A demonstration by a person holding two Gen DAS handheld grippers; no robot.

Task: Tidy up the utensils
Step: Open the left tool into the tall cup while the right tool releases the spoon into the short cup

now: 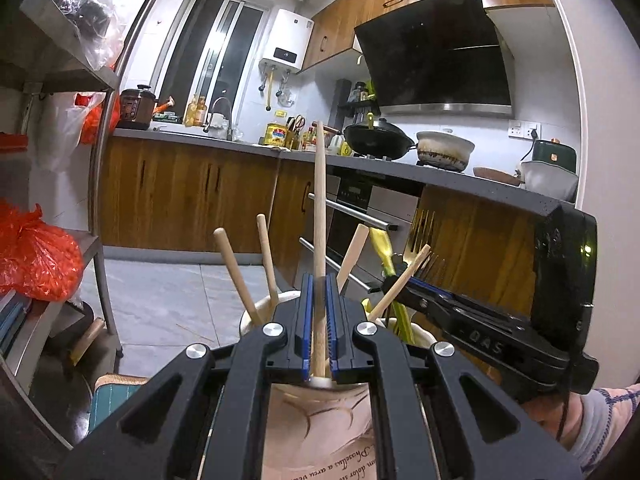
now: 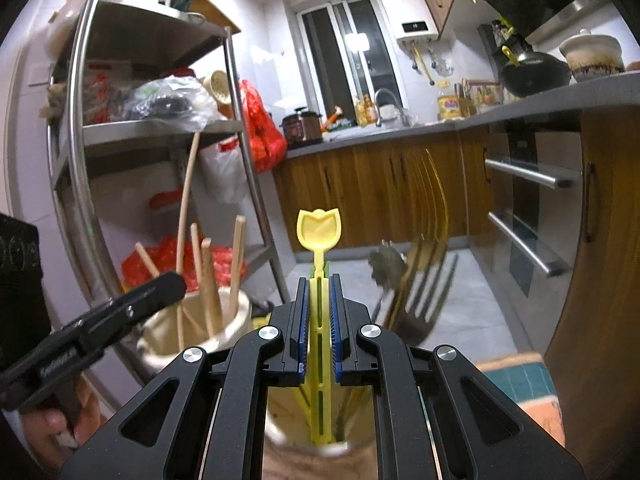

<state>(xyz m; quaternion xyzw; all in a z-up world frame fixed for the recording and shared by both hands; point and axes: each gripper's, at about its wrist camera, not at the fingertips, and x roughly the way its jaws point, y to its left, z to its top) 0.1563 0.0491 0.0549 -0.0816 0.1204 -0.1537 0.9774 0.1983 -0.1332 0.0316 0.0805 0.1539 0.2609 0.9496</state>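
Observation:
My left gripper (image 1: 319, 280) is shut on a long wooden stick (image 1: 319, 200) that stands upright in a cream holder (image 1: 256, 312) with other wooden sticks (image 1: 234, 272). My right gripper (image 2: 319, 280) is shut on a yellow plastic utensil (image 2: 319, 232) with a tulip-shaped end, standing in a second holder (image 2: 280, 436) below it. Gold and dark forks (image 2: 424, 280) stand in that same holder, to the right. The right gripper shows in the left wrist view (image 1: 390, 284), the left gripper in the right wrist view (image 2: 176, 280) beside the cream holder (image 2: 236, 320).
A steel shelf rack (image 2: 240, 128) with red bags (image 2: 260, 128) stands left. A wooden cabinet run and grey counter (image 1: 400, 168) with a black wok (image 1: 378, 140) and oven handles (image 2: 528, 172) lie right. Grey floor tiles (image 1: 168, 300) are below.

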